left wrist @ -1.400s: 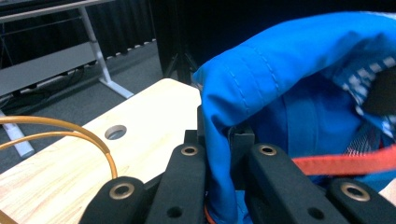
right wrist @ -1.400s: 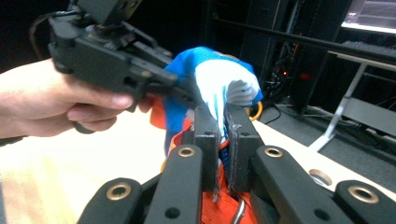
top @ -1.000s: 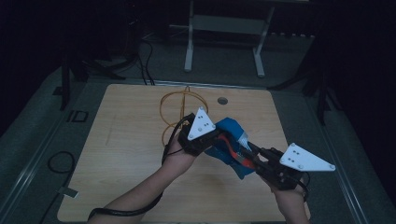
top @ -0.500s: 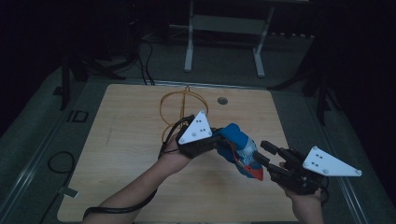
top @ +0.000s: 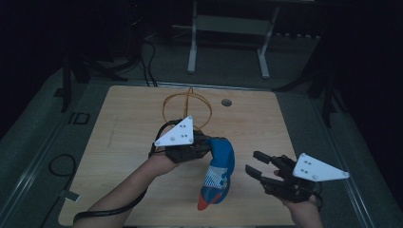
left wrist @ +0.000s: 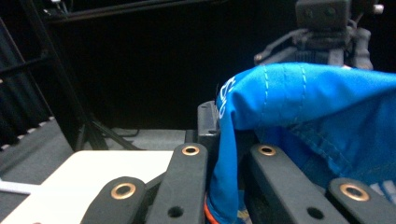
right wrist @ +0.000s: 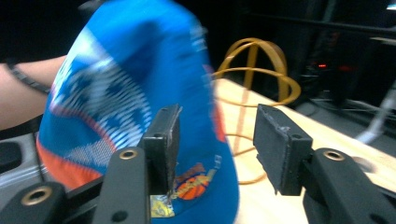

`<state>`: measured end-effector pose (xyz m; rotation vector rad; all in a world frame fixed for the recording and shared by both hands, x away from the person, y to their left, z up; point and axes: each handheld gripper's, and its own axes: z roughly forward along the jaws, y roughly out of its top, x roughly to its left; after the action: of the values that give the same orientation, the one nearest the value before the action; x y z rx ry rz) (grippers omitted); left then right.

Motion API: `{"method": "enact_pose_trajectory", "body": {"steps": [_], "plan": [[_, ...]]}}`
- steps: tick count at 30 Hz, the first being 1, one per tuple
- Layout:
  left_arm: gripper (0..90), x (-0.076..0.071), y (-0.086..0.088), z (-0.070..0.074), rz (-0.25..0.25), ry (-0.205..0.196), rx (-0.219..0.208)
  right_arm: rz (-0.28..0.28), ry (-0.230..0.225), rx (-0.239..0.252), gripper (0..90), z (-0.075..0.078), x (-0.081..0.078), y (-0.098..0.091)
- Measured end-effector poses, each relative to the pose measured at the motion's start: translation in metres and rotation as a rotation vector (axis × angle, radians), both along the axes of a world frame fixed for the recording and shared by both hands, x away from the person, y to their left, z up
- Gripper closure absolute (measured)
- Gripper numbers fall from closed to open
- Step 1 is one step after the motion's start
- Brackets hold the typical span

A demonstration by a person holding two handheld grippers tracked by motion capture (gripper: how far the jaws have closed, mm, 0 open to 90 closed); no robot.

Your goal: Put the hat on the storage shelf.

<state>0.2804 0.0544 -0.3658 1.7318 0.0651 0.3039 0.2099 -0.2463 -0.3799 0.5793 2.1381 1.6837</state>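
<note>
Above the pale wooden table (top: 123, 142), the left gripper (top: 205, 146) is pinching a soft blue cap (top: 219, 171); the right gripper (top: 255, 164) is hanging spread, its jaws having just opened, beside it.

The cap (top: 217, 173) hangs over the table (top: 123, 137), between the left gripper (top: 204, 147) and right gripper (top: 254, 164); a wire stand (top: 187, 107) sits behind.
</note>
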Motion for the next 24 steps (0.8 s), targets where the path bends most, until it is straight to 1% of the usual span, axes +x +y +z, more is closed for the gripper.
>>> {"method": "enact_pose_trajectory", "body": {"steps": [1, 2, 3, 4, 5, 6, 7, 8, 10, 13, 15, 17, 18, 22, 24], "plan": [[88.8, 0.000, -0.001, 0.000, 0.011, 0.002, 0.005, 0.009, 0.003, 0.002, 47.2, -0.002, 0.000, 0.004], [88.8, 0.000, -0.001, 0.000, 0.011, -0.002, 0.006, 0.019, 0.010, 0.003, 46.7, -0.004, 0.001, 0.009], [88.8, -0.001, -0.002, -0.001, 0.018, -0.004, 0.000, 0.032, 0.013, -0.006, 46.0, -0.006, 0.002, 0.014], [88.8, -0.001, -0.003, -0.001, 0.008, -0.002, -0.004, 0.035, 0.010, -0.017, 44.0, -0.008, 0.003, 0.019], [88.8, -0.002, -0.005, -0.001, 0.015, -0.014, -0.002, 0.032, 0.010, -0.030, 43.5, -0.009, 0.004, 0.023], [88.8, -0.002, -0.005, -0.001, 0.015, -0.014, -0.002, 0.032, 0.010, -0.030, 43.5, -0.009, 0.004, 0.023], [88.8, -0.002, -0.006, -0.001, 0.018, -0.016, 0.004, 0.030, 0.011, -0.041, 43.2, -0.012, 0.007, 0.028], [88.8, -0.002, -0.007, -0.001, 0.021, -0.021, 0.005, 0.032, 0.022, -0.037, 43.0, -0.014, 0.010, 0.031], [88.8, -0.001, -0.009, -0.001, 0.024, -0.014, 0.001, 0.022, 0.015, -0.054, 44.3, -0.017, 0.012, 0.035], [88.8, 0.000, -0.009, -0.001, 0.036, -0.007, -0.002, 0.004, 0.002, -0.070, 54.4, -0.019, 0.014, 0.038], [88.8, 0.001, -0.009, -0.002, 0.041, -0.001, -0.008, -0.017, -0.014, -0.073, 68.7, -0.019, 0.014, 0.038], [88.8, 0.002, -0.007, -0.003, 0.050, -0.003, -0.001, -0.032, -0.021, -0.080, 82.3, -0.018, 0.014, 0.037], [88.8, 0.002, -0.006, -0.003, 0.046, 0.009, -0.008, -0.038, -0.023, -0.082, 89.6, -0.017, 0.014, 0.035], [88.7, 0.002, 0.001, -0.003, 0.059, 0.016, -0.016, -0.063, -0.027, -0.064, 90.0, -0.013, 0.012, 0.029], [88.7, 0.002, 0.004, -0.004, 0.059, 0.020, -0.012, -0.070, -0.030, -0.057, 90.0, -0.011, 0.012, 0.027]]}}
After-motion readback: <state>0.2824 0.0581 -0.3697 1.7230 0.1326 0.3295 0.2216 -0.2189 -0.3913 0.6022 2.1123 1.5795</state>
